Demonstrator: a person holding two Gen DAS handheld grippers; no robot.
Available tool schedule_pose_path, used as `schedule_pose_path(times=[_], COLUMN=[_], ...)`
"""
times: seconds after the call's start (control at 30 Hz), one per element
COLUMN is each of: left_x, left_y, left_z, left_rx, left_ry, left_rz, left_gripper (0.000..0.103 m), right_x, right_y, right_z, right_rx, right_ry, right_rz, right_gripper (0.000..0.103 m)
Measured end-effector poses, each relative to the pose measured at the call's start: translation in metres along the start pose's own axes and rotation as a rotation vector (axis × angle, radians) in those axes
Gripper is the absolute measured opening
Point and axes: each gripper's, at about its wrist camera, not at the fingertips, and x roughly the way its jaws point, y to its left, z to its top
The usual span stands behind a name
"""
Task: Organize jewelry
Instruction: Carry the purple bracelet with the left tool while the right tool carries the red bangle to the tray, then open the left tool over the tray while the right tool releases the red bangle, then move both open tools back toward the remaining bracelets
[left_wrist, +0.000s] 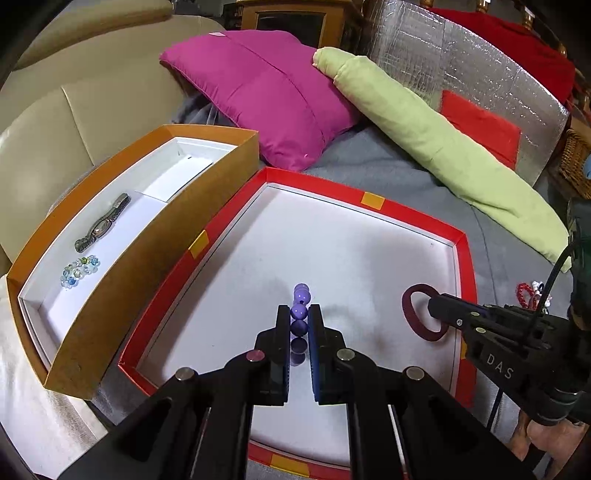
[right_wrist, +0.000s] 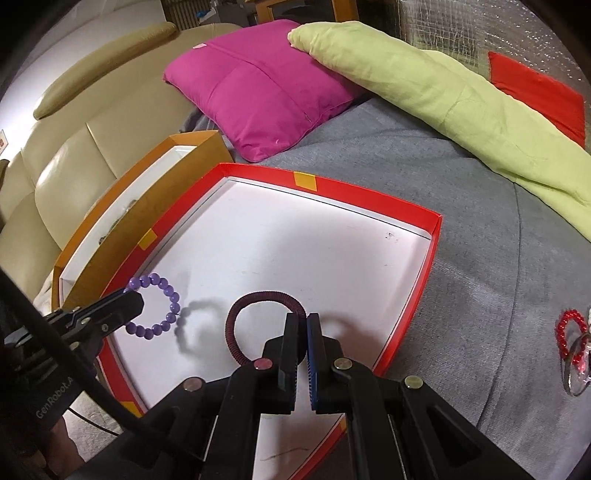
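Note:
My left gripper (left_wrist: 299, 314) is shut on a purple bead bracelet (left_wrist: 300, 312) and holds it above the white floor of the red-rimmed tray (left_wrist: 369, 201). The right wrist view shows the purple bracelet (right_wrist: 162, 295) hanging as a ring from the left gripper (right_wrist: 133, 301). My right gripper (right_wrist: 306, 319) is shut on a dark maroon coiled band (right_wrist: 251, 299), held over the same tray (right_wrist: 306, 181). The left wrist view shows that band (left_wrist: 413, 306) in the right gripper (left_wrist: 434, 308). An orange box (left_wrist: 155, 236) to the left holds a grey watch (left_wrist: 105, 223) and a pale blue-green bead bracelet (left_wrist: 79, 271).
A red bead bracelet (right_wrist: 567, 332) and a clear ring lie on the grey cover (right_wrist: 480, 221) right of the tray. A magenta cushion (left_wrist: 266, 96) and a green pillow (left_wrist: 443, 147) lie behind. A beige sofa (left_wrist: 55, 110) is at the left.

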Motion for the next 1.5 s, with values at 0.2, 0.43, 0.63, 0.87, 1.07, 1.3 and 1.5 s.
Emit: schedule_pose_path(times=[0.2,0.43,0.63,0.87,1.07,1.3,1.5], left_x=[0.003,0.001,-0.005,-0.022,-0.042,-0.04,-0.015], left_y=[0.004,0.004,0.003,-0.001,-0.028,-0.119,-0.21], left_z=[0.0,0.0,-0.001,0.0,0.0,-0.005,-0.024], left_rx=[-0.009,0.003,0.003,0.014,-0.007,0.105,0.238], left_ry=[0.01,0.014,0.002,-0.042,-0.098,-0.105,-0.063], left_rz=[0.042,0.076,0.092,0.12,0.093,-0.017,-0.094], left_gripper=[0.009,0.01,0.056,0.057,0.068,0.069,0.069], right_x=[0.003,0.001,-0.011,-0.044,-0.093,-0.135,-0.15], right_y=[0.004,0.004,0.005,-0.01,-0.055,-0.139,-0.223], right_z=[-0.001,-0.002,-0.003,-0.009,-0.04,-0.094,-0.132], right_rx=[-0.025,-0.026,-0.031,-0.005,0.028,0.144,0.313], right_ry=[0.01,0.0,-0.04,-0.109,-0.173,-0.181,-0.153], right_rz=[-0.029,-0.042,-0.049,-0.048,-0.088,-0.158,-0.207], right_gripper=[0.008,0.012,0.059,0.059,0.059,0.059,0.059])
